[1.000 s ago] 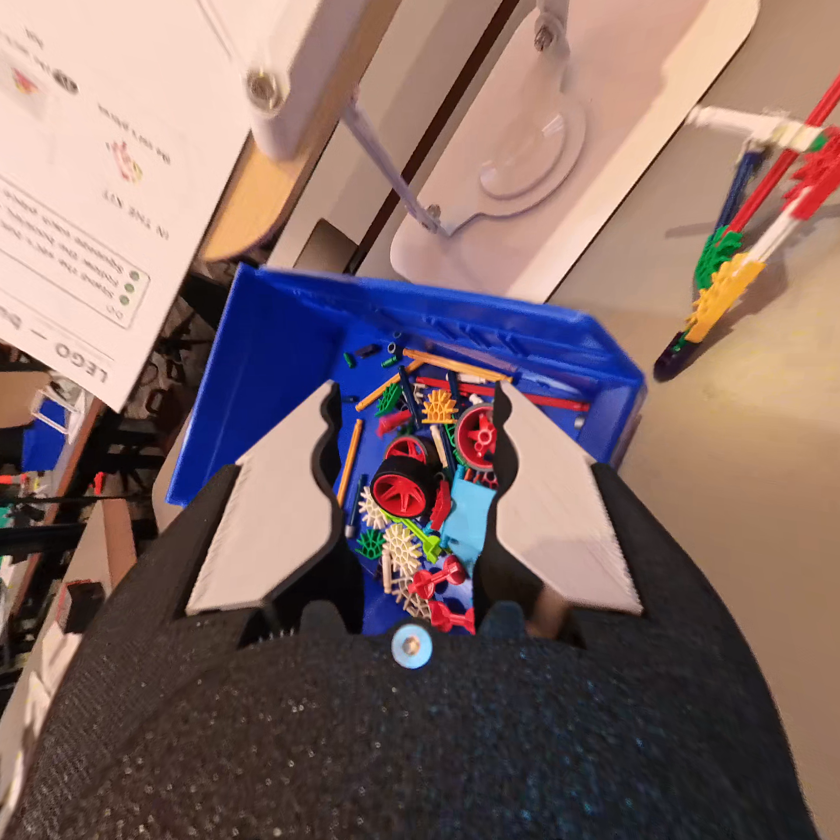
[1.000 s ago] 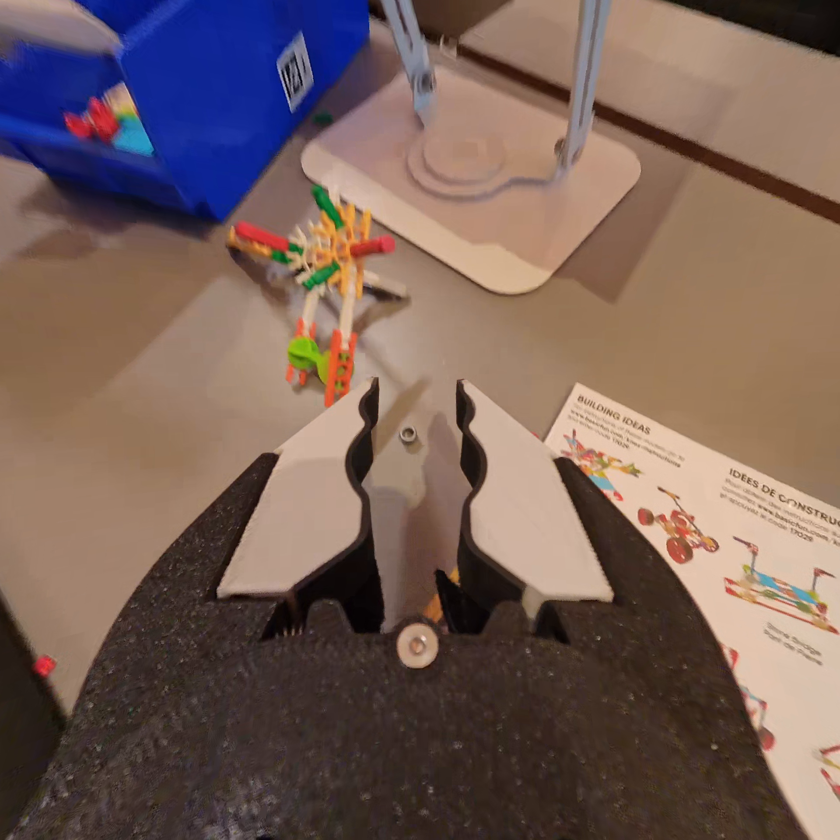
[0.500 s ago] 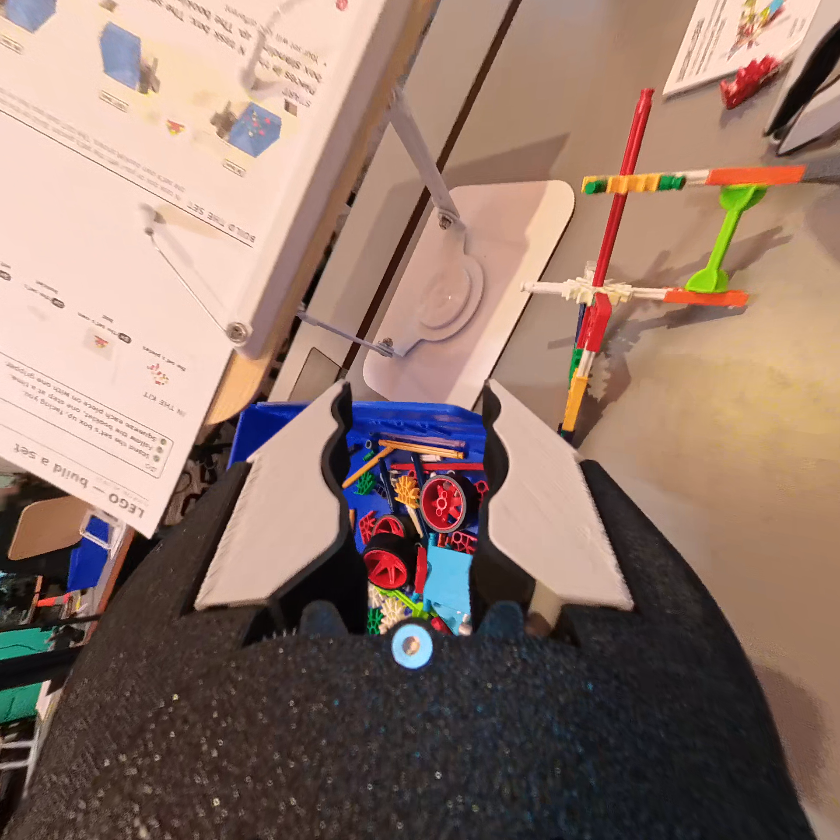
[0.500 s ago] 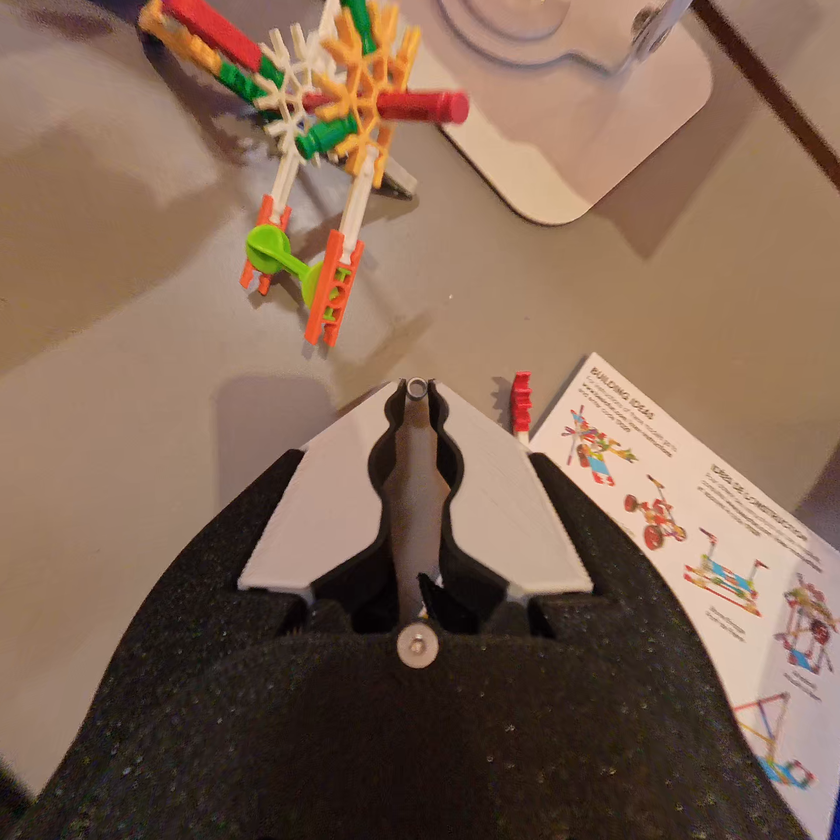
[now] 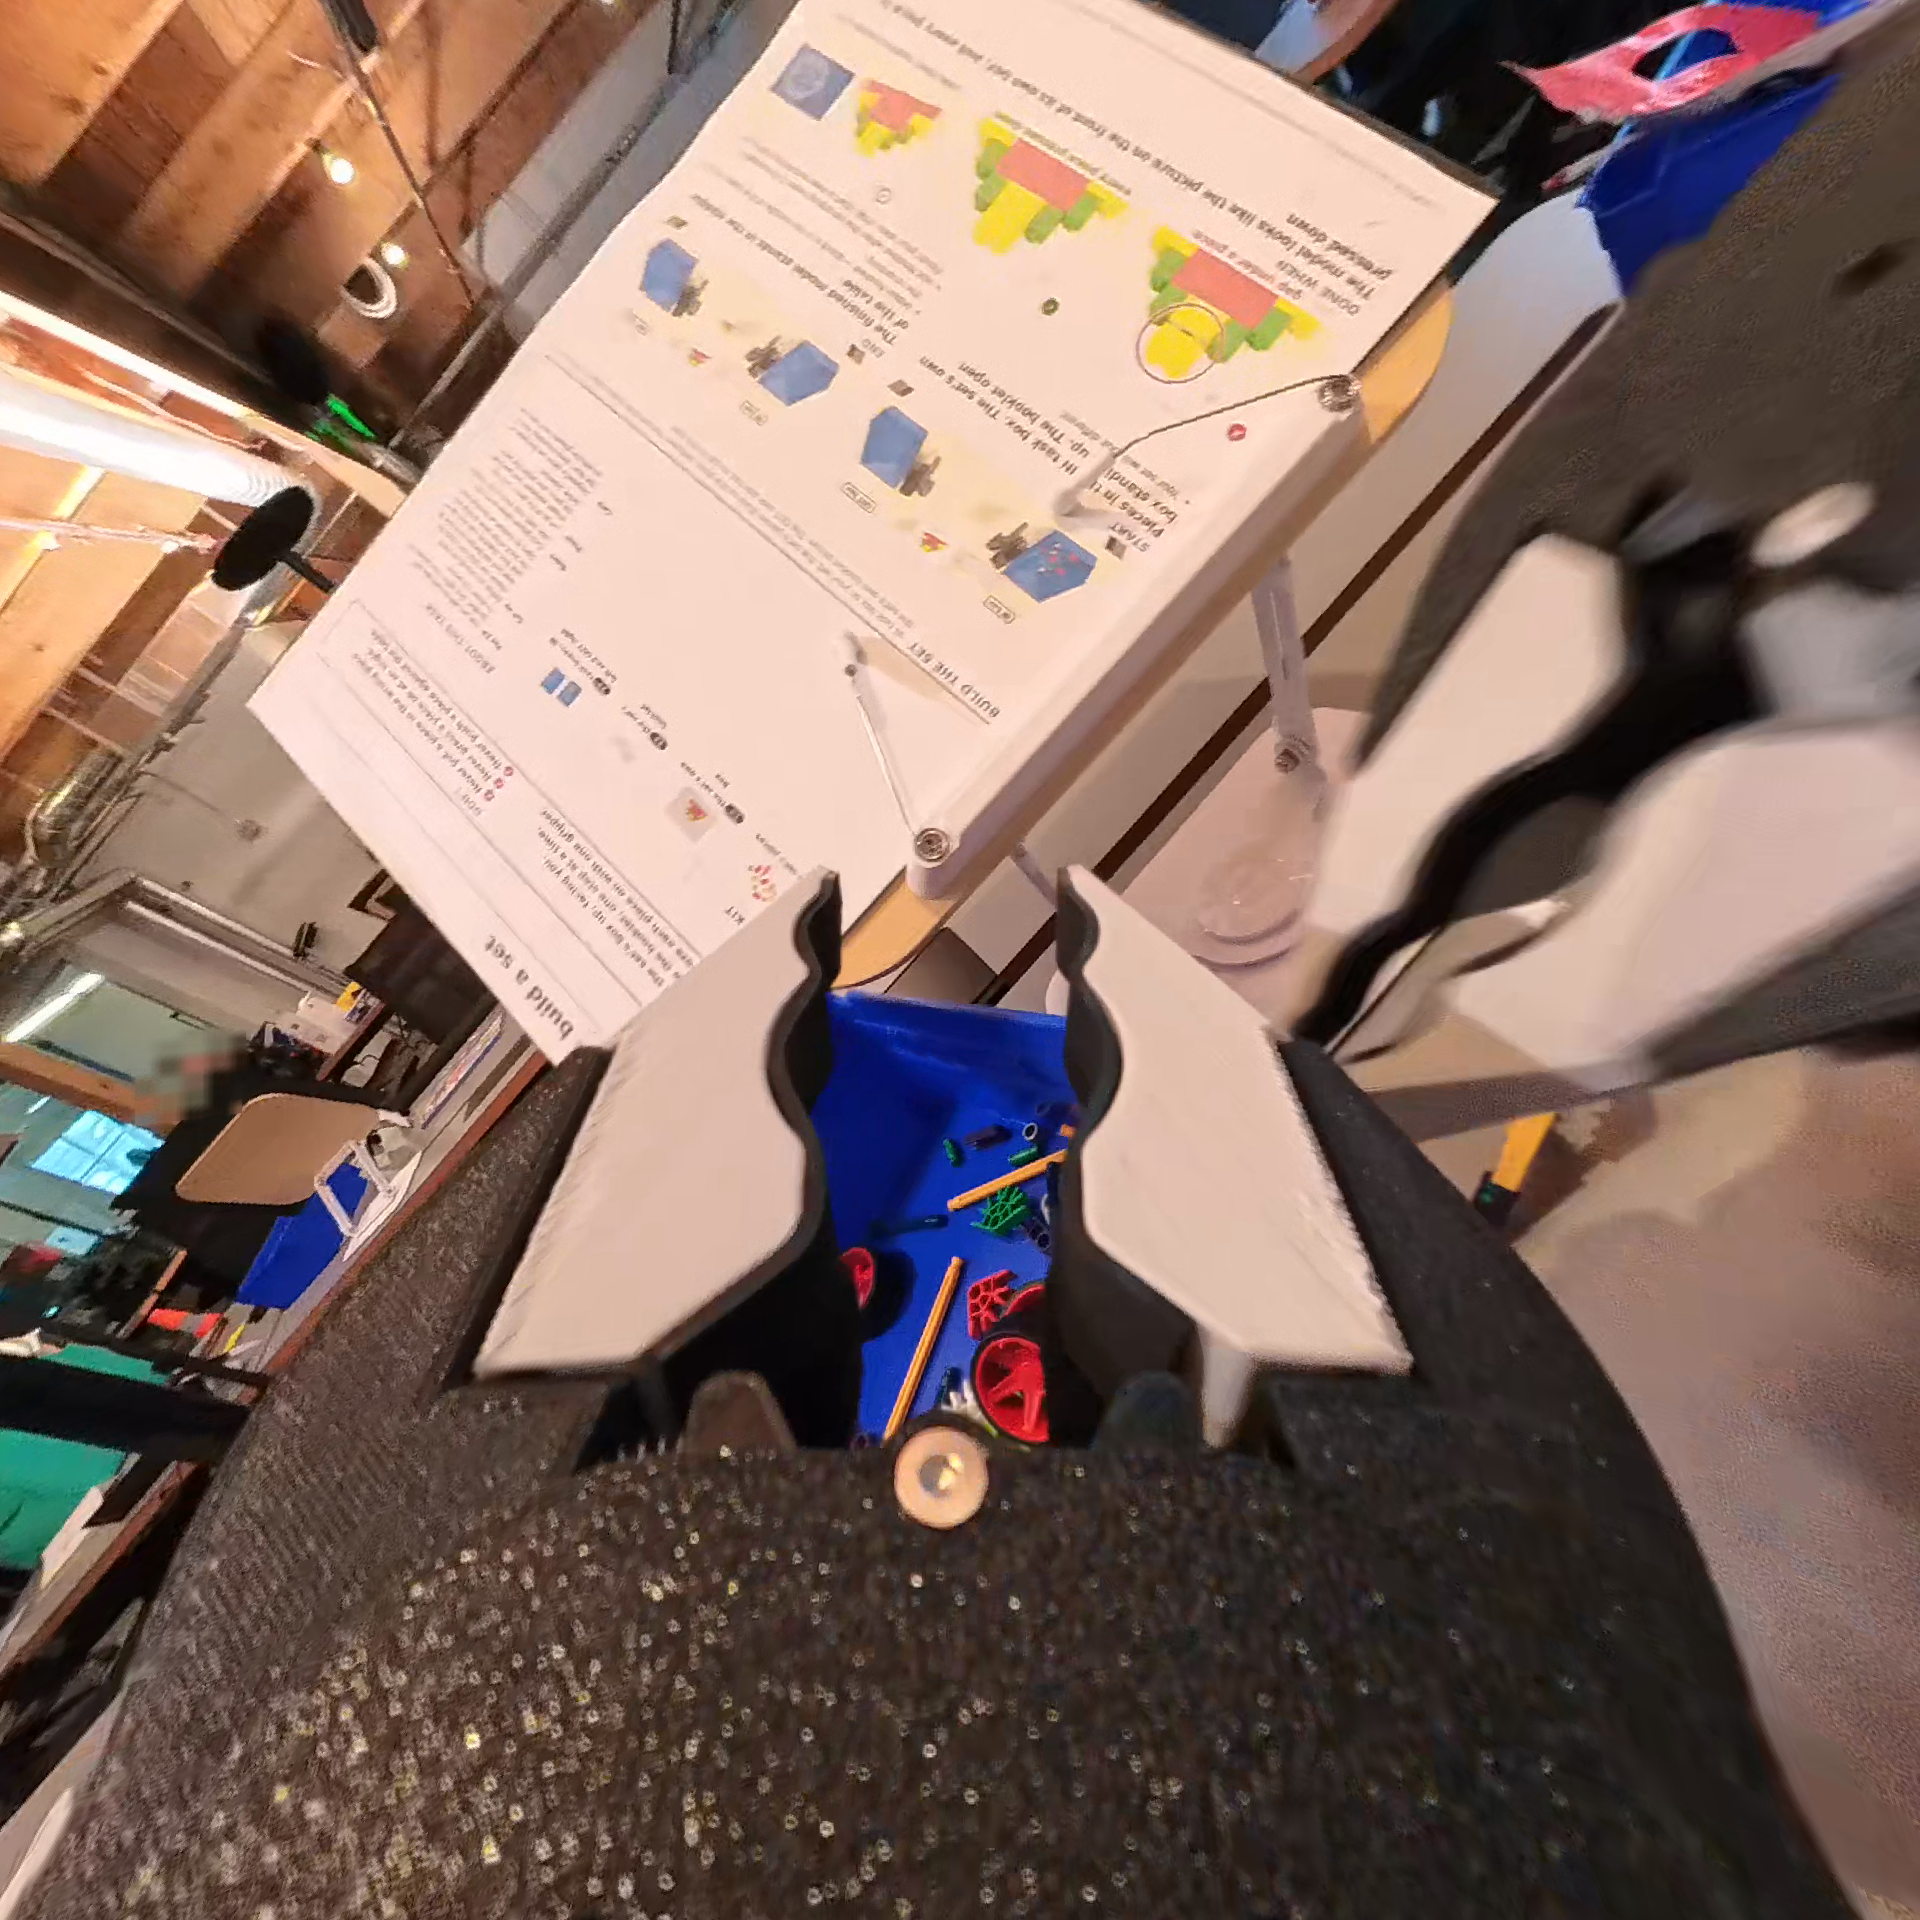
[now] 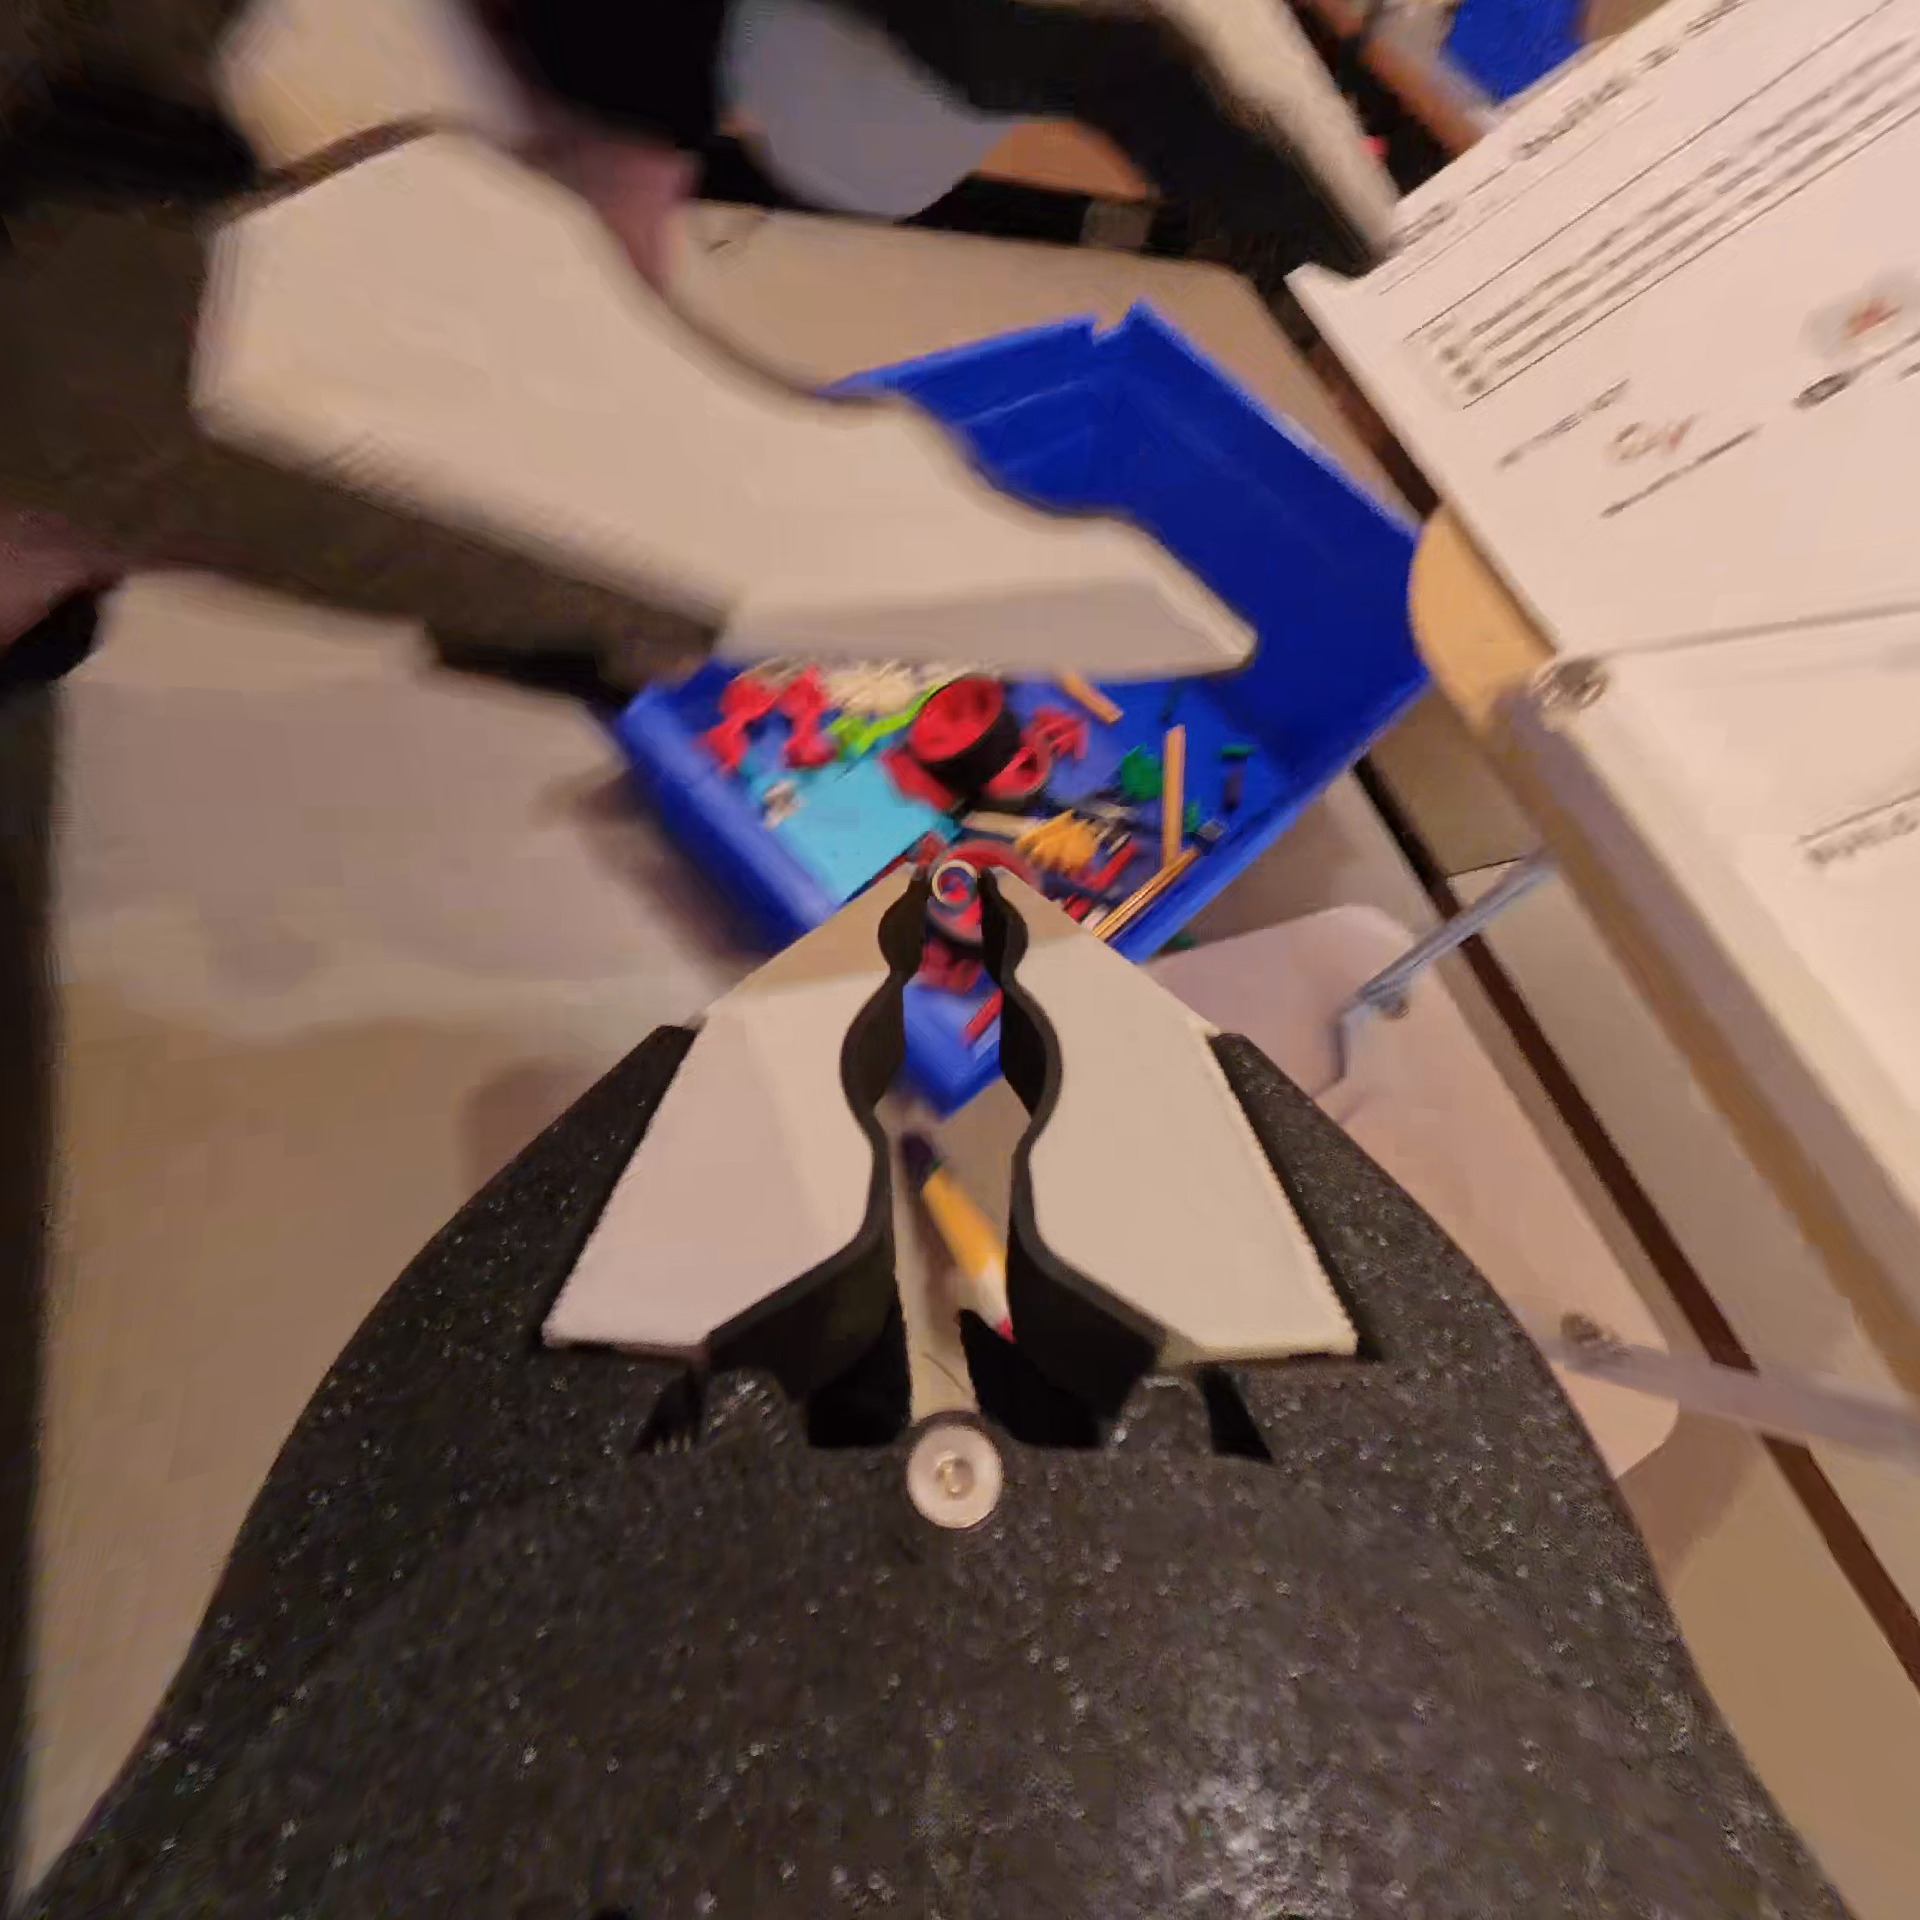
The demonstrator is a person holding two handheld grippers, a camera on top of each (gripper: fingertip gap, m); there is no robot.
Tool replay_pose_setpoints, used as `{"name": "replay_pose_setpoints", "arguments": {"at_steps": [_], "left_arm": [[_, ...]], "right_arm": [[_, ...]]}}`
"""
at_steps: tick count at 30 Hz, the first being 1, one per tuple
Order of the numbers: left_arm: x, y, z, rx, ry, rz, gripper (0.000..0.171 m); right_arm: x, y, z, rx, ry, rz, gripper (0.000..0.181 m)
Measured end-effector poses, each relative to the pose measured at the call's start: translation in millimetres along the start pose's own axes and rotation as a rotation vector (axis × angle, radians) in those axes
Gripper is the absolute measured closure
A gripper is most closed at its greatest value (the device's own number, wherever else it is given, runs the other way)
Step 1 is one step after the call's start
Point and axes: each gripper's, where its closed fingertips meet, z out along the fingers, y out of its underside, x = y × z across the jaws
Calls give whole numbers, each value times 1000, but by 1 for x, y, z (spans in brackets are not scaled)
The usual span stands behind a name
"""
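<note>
The right gripper (image 6: pixel 954 883) has its jaws pinched nearly together on a small grey ring (image 6: pixel 950 884) held at the very fingertips, seen end-on. Between the fingers nearer the palm a yellow rod (image 6: pixel 961 1231) lies on the table (image 6: pixel 260 1039); whether it touches the gripper cannot be told. Just past the tips, at 12 o'clock, sits the blue bin (image 6: pixel 1299 540), its floor heaped with parts: a red wheel (image 6: pixel 956 727), a cyan panel (image 6: pixel 862 831), red connectors (image 6: pixel 769 717) and orange rods (image 6: pixel 1174 769). At 10 o'clock, much blurred, the left gripper (image 6: pixel 644 468) reaches in above the bin. At 2 o'clock a white sheet (image 6: pixel 1714 312) rests on a tilted stand, whose pale base (image 6: pixel 1382 1143) lies at 3 o'clock beside the bin.

The left gripper (image 5: pixel 943 904) is wide open and holds nothing. Through the gap, low at 6 o'clock, lies the bin (image 5: pixel 914 1060), with a red wheel (image 5: pixel 1013 1371), an orange rod (image 5: pixel 930 1340) and a green connector (image 5: pixel 1003 1210) on its floor. At 2 to 3 o'clock the right gripper (image 5: pixel 1621 790) shows, blurred, just beside the left. Beyond the tips, from 11 to 1 o'clock, stands the sheet (image 5: pixel 831 468) on its stand. At 9 o'clock, far off, are shelves, lamps and wooden walls.
</note>
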Motion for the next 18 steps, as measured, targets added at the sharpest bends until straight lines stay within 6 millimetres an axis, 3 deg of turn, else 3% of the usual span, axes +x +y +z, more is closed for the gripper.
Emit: {"name": "replay_pose_setpoints", "arguments": {"at_steps": [1, 2, 4, 6, 8, 10, 14, 16, 18], "left_arm": [[-3, 2, 0, -5, -11, -4, 132], [-3, 5, 1, -11, -9, -9, 132], [-5, 9, 1, -15, -12, -15, 131], [-3, 9, 1, -15, -6, -8, 131], [1, 6, 1, -4, 5, -5, 131], [9, 3, 3, -5, 26, 10, 131], [34, -7, 5, 12, 98, 56, 131], [50, -9, 7, 3, 150, 81, 130], [68, -10, 11, -16, 210, 90, 127]], "right_arm": [[10, -5, 14, 0, 45, 10, 169], [16, -6, 23, -15, 70, 14, 152], [23, -7, 23, -3, 113, 15, 147], [24, -3, 3, 9, 140, -15, 147], [35, 14, -27, -30, 204, -44, 147], [46, 47, -64, -125, 238, -8, 150], [69, 137, -140, -282, 282, 183, 149], [75, 174, -163, -301, 271, 293, 150], [74, 214, -172, -380, 247, 361, 149]]}}
